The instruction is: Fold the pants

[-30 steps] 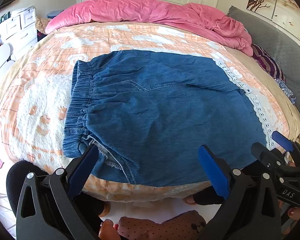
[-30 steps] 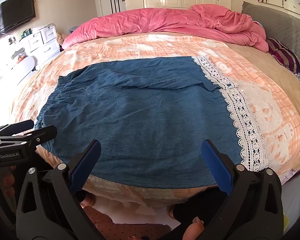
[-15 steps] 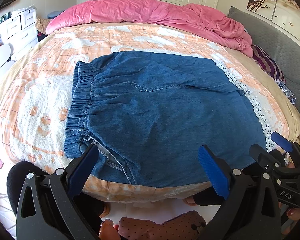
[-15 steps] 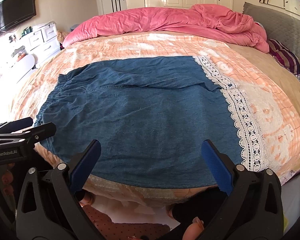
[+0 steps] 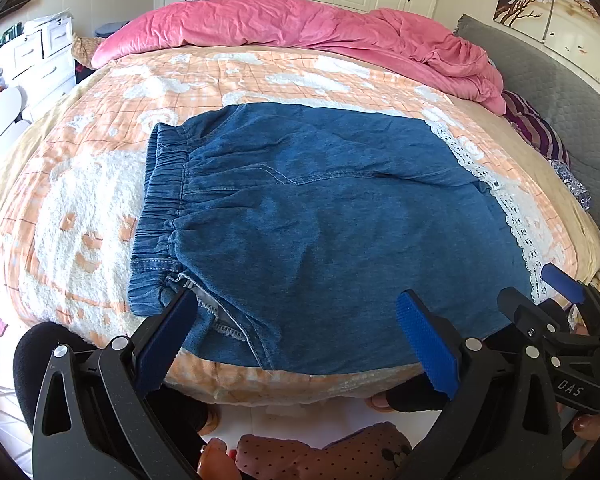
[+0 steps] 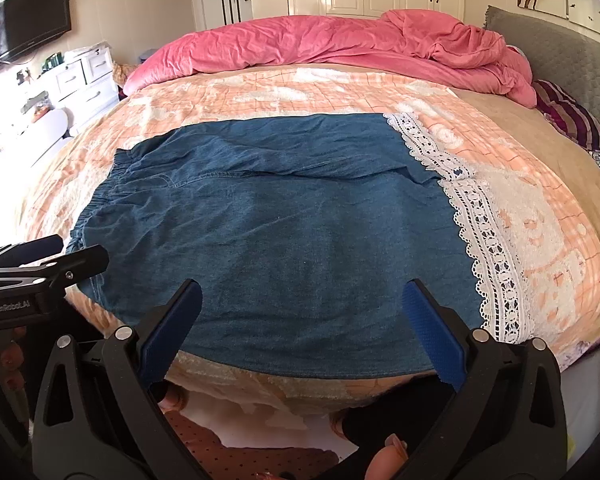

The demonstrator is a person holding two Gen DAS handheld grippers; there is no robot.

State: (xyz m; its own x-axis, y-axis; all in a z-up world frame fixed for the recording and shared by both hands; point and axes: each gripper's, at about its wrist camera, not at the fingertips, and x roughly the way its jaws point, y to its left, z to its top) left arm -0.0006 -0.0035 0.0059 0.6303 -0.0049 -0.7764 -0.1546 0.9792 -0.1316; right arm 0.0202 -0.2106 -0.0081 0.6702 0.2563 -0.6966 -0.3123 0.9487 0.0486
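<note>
Blue denim pants [image 5: 320, 220] with white lace hems [image 5: 516, 216] lie flat across the bed, elastic waistband [image 5: 160, 208] to the left. They also show in the right wrist view [image 6: 292, 232], lace hem [image 6: 484, 248] to the right. My left gripper [image 5: 296, 332] is open and empty, hovering over the near edge of the pants by the waist corner. My right gripper [image 6: 300, 328] is open and empty over the near edge, toward the hem side. Each gripper shows in the other's view: the right [image 5: 556, 304], the left [image 6: 40, 256].
The bed [image 5: 84, 200] has an orange and white quilt. A pink duvet [image 5: 320, 32] is bunched at the far side, a striped pillow [image 5: 536, 128] at right. White drawers [image 6: 84, 76] stand at left. The person's feet and slippers [image 5: 320, 452] are below the bed edge.
Both grippers have drawn back and up a little from the bed; the pants sit slightly farther away in both views. Both stay open and the pants have not moved.
</note>
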